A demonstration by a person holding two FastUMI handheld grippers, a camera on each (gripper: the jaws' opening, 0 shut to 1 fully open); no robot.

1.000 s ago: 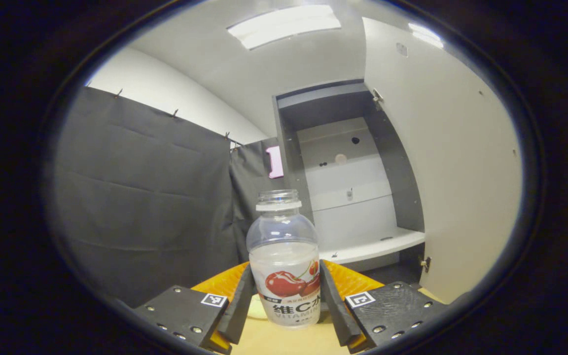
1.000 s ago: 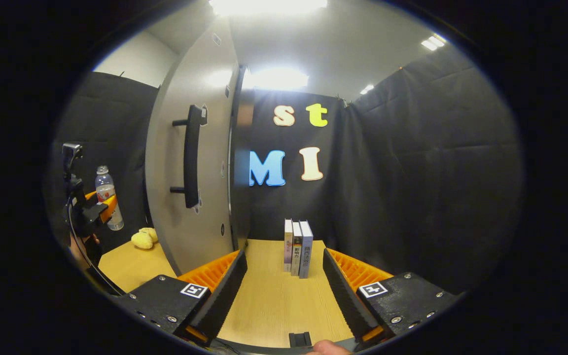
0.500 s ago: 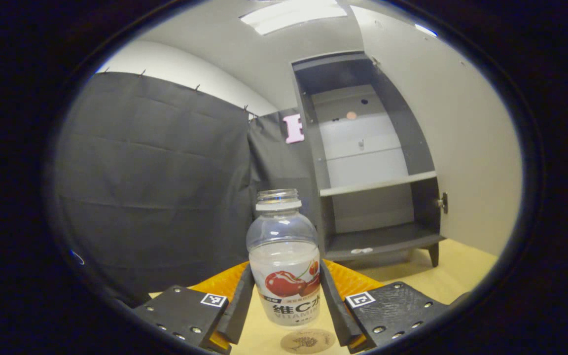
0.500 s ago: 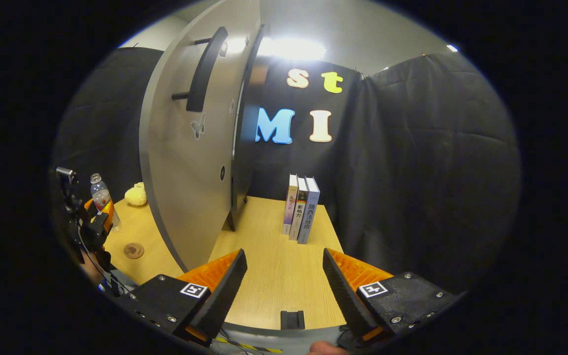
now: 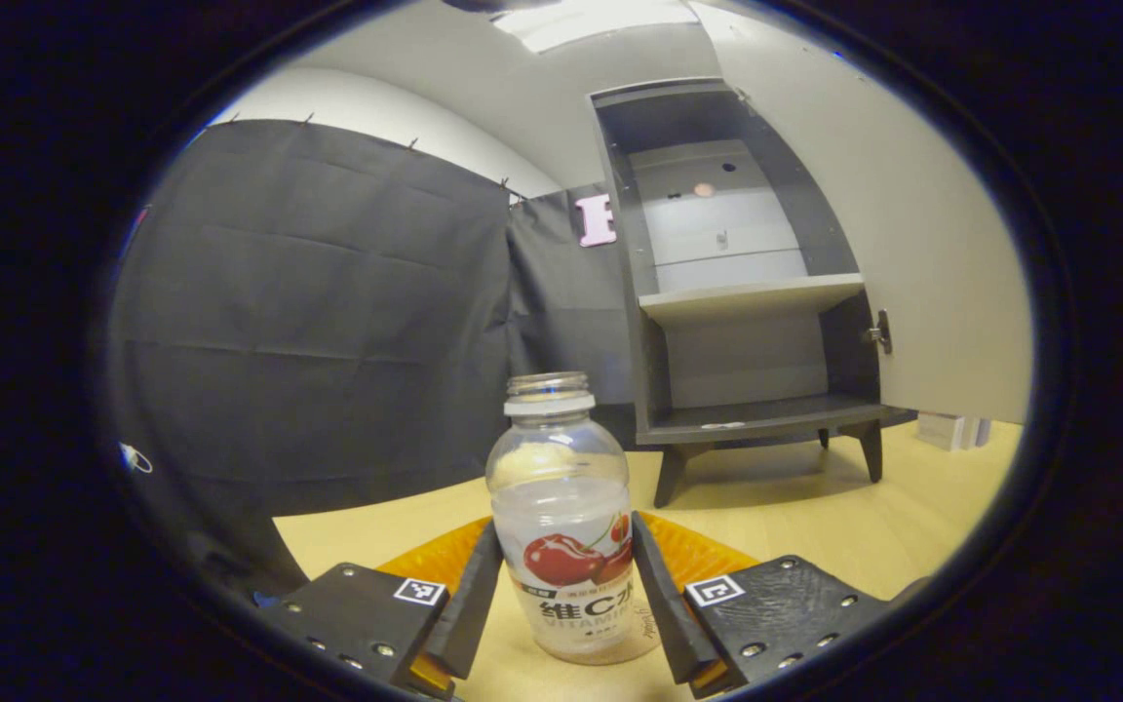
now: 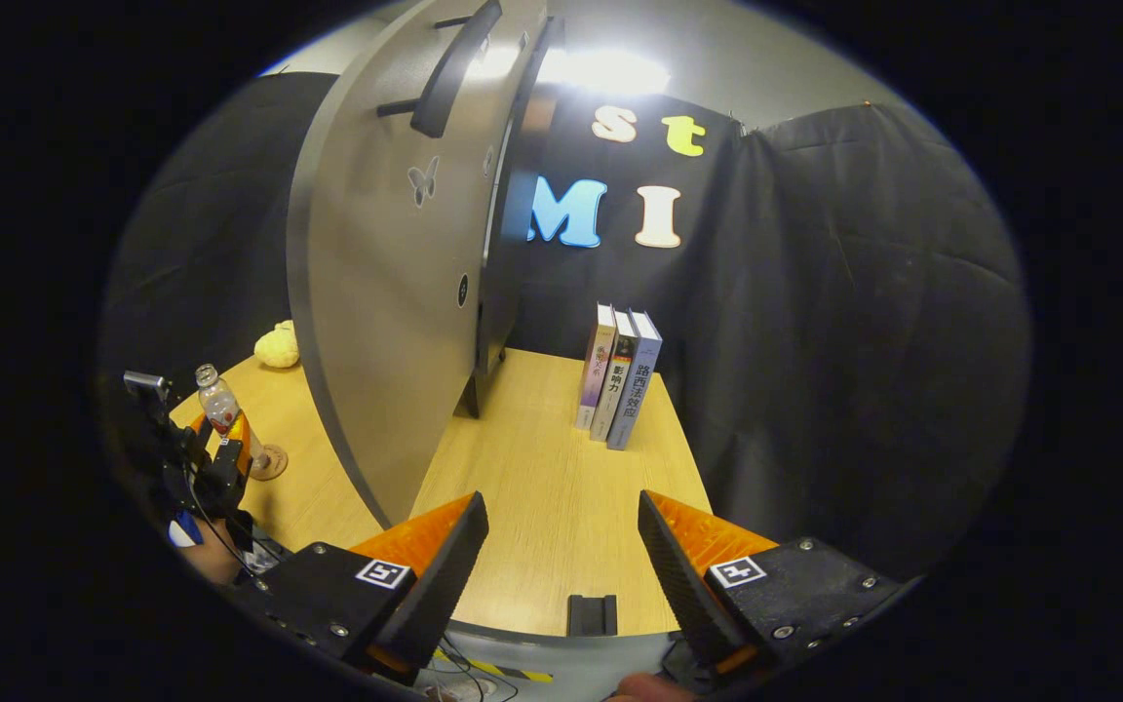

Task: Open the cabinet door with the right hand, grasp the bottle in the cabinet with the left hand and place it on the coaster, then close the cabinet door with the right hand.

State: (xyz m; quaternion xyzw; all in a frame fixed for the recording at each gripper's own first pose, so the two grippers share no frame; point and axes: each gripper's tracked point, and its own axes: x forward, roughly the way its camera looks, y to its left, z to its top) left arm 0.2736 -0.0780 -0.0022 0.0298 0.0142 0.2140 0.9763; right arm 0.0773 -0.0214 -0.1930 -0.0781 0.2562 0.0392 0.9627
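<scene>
Clear plastic, with a cherry label, the bottle (image 5: 561, 517) stands upright between the fingers of the left gripper (image 5: 561, 609), which press on it from both sides low on the label. Its base sits on the coaster (image 5: 647, 624), a sliver of which shows at the bottle's right foot, on the wooden table (image 5: 815, 517). In the right gripper view the same bottle (image 6: 220, 408) is seen far left, held by the left gripper (image 6: 215, 458), its foot on the round coaster (image 6: 269, 460).

Behind the bottle the cabinet (image 5: 747, 292) stands on short legs with its door (image 5: 912, 224) swung wide to the right; the shelf and floor inside look bare.

The right gripper (image 6: 561, 565) hangs over the table's near edge with its fingers spread and nothing between them. Ahead of it stand the door (image 6: 396, 292) with its bar handle (image 6: 449, 68), three upright books (image 6: 620, 375) and, beyond the door, a yellow soft toy (image 6: 277, 346).
</scene>
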